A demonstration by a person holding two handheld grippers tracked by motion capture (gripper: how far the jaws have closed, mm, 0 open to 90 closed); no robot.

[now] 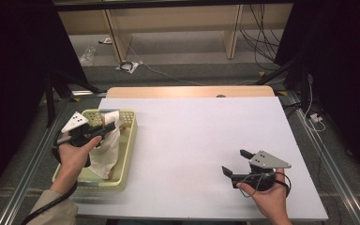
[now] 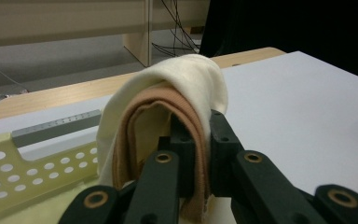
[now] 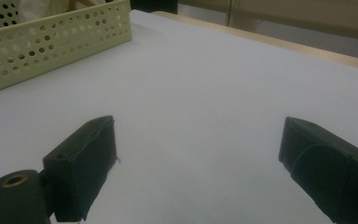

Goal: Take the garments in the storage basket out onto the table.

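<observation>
A pale yellow-green perforated basket (image 1: 129,143) stands at the left of the white tabletop (image 1: 201,136). My left gripper (image 1: 108,128) hovers over it, shut on a cream cloth (image 1: 109,151) with a tan layer inside, which hangs down into the basket. In the left gripper view the cloth (image 2: 177,79) drapes over the closed jaws of the left gripper (image 2: 198,135), beside the basket wall (image 2: 9,172). My right gripper (image 1: 233,161) is held low at the front right, open and holding nothing. The right gripper (image 3: 200,154) faces bare tabletop, with the basket (image 3: 51,42) far off to the left.
A wooden table edge (image 1: 187,92) runs behind the white surface. Beyond it are a wooden shelf unit (image 1: 178,28), loose cables (image 1: 258,33) on the floor and black curtains on both sides. Metal rails (image 1: 328,154) flank the table.
</observation>
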